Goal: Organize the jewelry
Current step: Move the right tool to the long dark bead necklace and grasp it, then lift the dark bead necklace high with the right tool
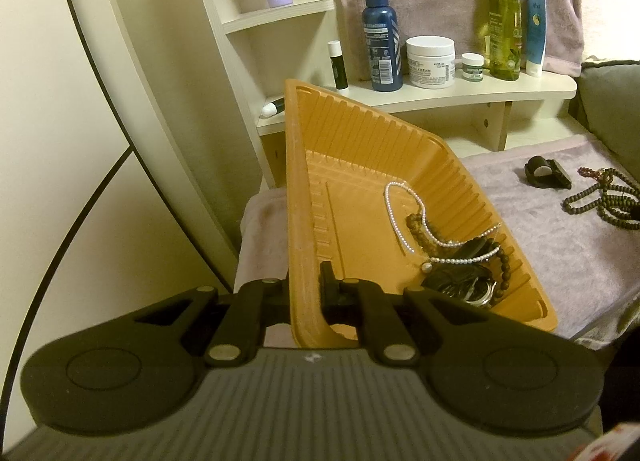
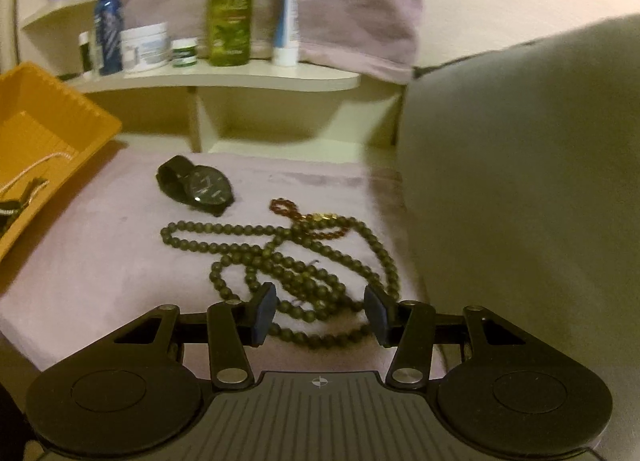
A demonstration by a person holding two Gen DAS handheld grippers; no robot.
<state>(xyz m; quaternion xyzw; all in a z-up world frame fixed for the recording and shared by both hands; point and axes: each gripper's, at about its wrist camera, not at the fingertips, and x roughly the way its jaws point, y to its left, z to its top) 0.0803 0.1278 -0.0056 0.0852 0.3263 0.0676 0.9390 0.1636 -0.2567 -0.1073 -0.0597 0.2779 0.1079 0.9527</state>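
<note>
The left hand-held gripper [image 1: 305, 293] is pinching the near wall of the orange plastic tray [image 1: 344, 165], its fingers closed on that wall, one inside and one outside, and the tray is sitting tilted. Inside the tray, just ahead of the inner finger, a pearl necklace [image 1: 416, 221] is lying over a brown bead bracelet [image 1: 418, 231] and a dark heap of watches [image 1: 464, 281] gathered in the low corner. The right hand-held gripper [image 2: 320, 315] is hovering wide open with nothing between its fingers, which are straddling the near loops of a long olive-green bead necklace [image 2: 280, 257] spread on the mauve cloth [image 2: 100, 261]. Beyond those beads a small reddish bead bracelet [image 2: 296, 211] is lying touching them, and a black wristwatch [image 2: 200, 185] is resting near it. Behind, a shelf [image 2: 240, 77] is carrying a blue spray bottle [image 2: 108, 29], a white cream jar [image 2: 144, 47] and a green bottle [image 2: 230, 9].
</note>
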